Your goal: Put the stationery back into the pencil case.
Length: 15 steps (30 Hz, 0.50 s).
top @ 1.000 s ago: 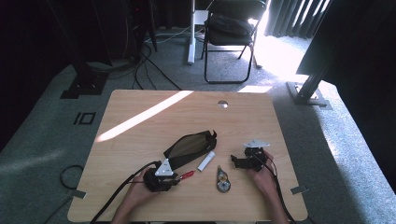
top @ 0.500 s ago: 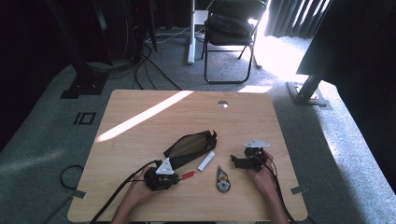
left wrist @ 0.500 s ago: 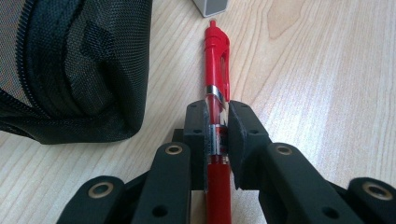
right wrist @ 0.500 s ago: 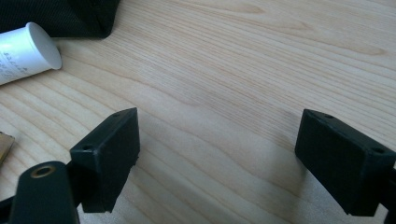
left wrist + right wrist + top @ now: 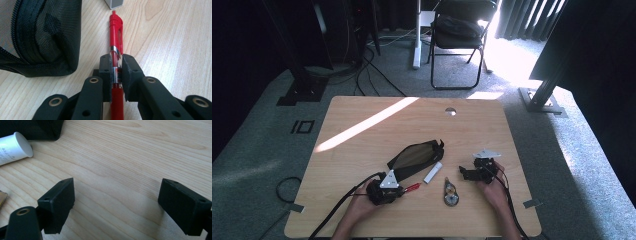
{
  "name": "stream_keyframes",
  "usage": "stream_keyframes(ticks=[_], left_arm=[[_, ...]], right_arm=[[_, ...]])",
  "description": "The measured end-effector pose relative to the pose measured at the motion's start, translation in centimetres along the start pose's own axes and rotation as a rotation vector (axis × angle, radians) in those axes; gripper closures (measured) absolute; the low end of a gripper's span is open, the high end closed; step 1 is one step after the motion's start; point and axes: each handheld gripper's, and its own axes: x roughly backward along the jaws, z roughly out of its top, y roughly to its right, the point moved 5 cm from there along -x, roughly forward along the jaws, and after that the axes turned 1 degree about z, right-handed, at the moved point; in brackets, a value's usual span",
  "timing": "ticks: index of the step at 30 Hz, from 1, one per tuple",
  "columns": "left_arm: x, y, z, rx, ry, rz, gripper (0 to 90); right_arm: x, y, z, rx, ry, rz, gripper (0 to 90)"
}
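Pen: the red pen (image 5: 116, 45) lies flat on the table (image 5: 362, 120), just beside the lower corner of the black mesh pouch (image 5: 40, 37), its clip end pointing at a white tube (image 5: 432, 173).
Left gripper: my left gripper (image 5: 116, 72) has just been closing and now pinches the pen across its clear mid-barrel, one pad on each side.
Grip check: the hold sits near the pen's middle, so I judge it should lift level. I would keep the squeeze steady and raise it straight up before turning toward the pouch mouth.
Watch-out: the pouch fabric is close on one side; dragging sideways could snag it.
Right gripper: my right gripper (image 5: 116, 205) has its jaws spread wide over bare wood, pinching nothing, well apart from the pen.
Hands: in the high view my left hand (image 5: 362, 205) rests low at the near edge; my right hand (image 5: 492, 187) does the same.
Nearby: a small round metal item (image 5: 451, 193) lies between my hands.
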Motion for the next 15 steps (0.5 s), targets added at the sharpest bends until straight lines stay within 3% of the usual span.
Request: stream_keyframes(ticks=[15], left_arm=[[1.2, 0.0, 0.6, 0.019, 0.044, -0.013, 79.5]], right_arm=[[0.0, 0.0, 0.0, 0.0, 0.0, 0.0, 13.7]])
